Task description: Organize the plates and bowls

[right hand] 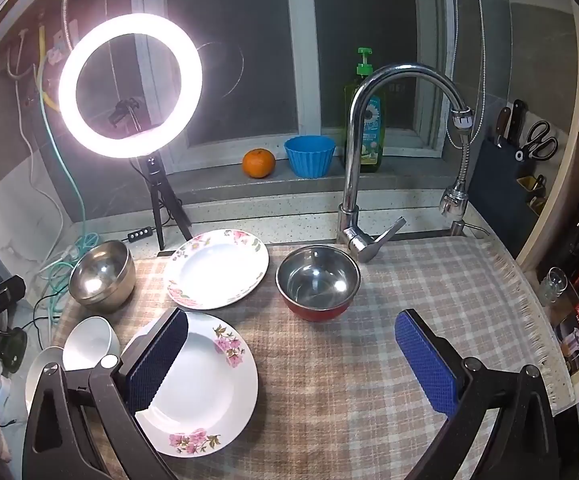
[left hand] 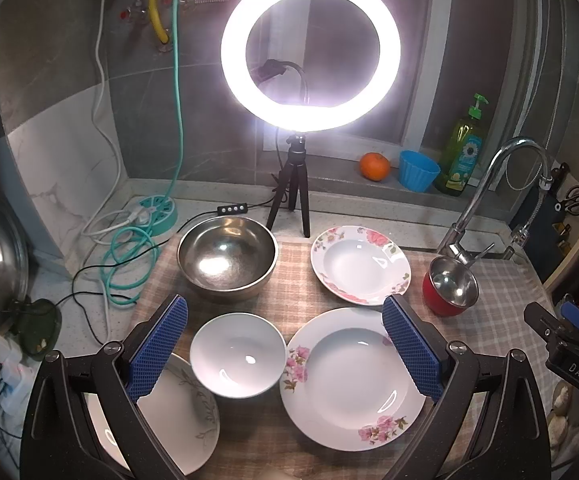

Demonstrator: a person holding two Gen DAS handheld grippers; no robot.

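Observation:
On the checked cloth [left hand: 289,280] stand a large steel bowl [left hand: 227,258], a small white bowl [left hand: 237,354] and a red bowl with a steel inside [left hand: 449,290]. Two pink-flowered plates lie there, one far [left hand: 359,264] and one near [left hand: 353,376], and a leaf-patterned plate [left hand: 181,404] lies under the white bowl's edge. My left gripper [left hand: 285,302] hovers open above the white bowl and the near plate, holding nothing. My right gripper [right hand: 292,316] is open over bare cloth, its left pad above the near plate [right hand: 205,384], with the red bowl [right hand: 317,280] just ahead.
A lit ring light on a tripod [left hand: 293,192] stands behind the dishes. A tall faucet [right hand: 353,184] rises at the cloth's far edge. An orange [right hand: 258,163], a blue cup [right hand: 310,156] and a soap bottle [right hand: 371,128] sit on the sill. Cables [left hand: 129,256] lie left.

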